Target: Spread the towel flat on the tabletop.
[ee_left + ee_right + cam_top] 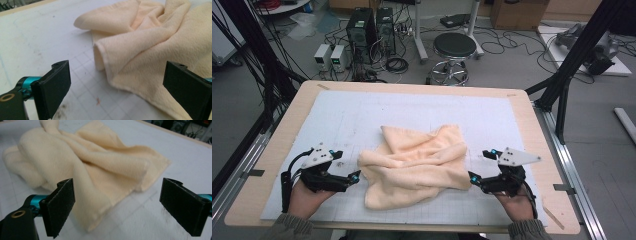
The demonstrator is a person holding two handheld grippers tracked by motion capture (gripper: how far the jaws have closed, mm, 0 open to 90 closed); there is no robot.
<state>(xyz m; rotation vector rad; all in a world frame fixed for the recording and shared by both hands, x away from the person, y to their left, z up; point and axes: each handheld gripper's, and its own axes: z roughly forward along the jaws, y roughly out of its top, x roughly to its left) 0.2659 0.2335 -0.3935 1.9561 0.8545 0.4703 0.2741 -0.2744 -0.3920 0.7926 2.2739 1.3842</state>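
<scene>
A soft, peach-colored towel lies crumpled in the middle of the white mat on the wooden table. It is fluffy, with big rolls and folds. One flap sticks up toward 12 o'clock, and a flat corner spreads out toward 7 o'clock. From the left gripper view, a rounded fold of the towel bulges up, and its edge lies flat on the mat's faint grid lines. From the right gripper view, the towel has a thick roll on top and a thin flat layer under it.

The left gripper sits at 9 o'clock from the towel, just beside its edge. Its jaws are wide apart and hold nothing. The right gripper sits at 3 o'clock from the towel, close to its other edge. Its jaws are wide apart too, with nothing between them. A hand holds each gripper from the 6 o'clock side
</scene>
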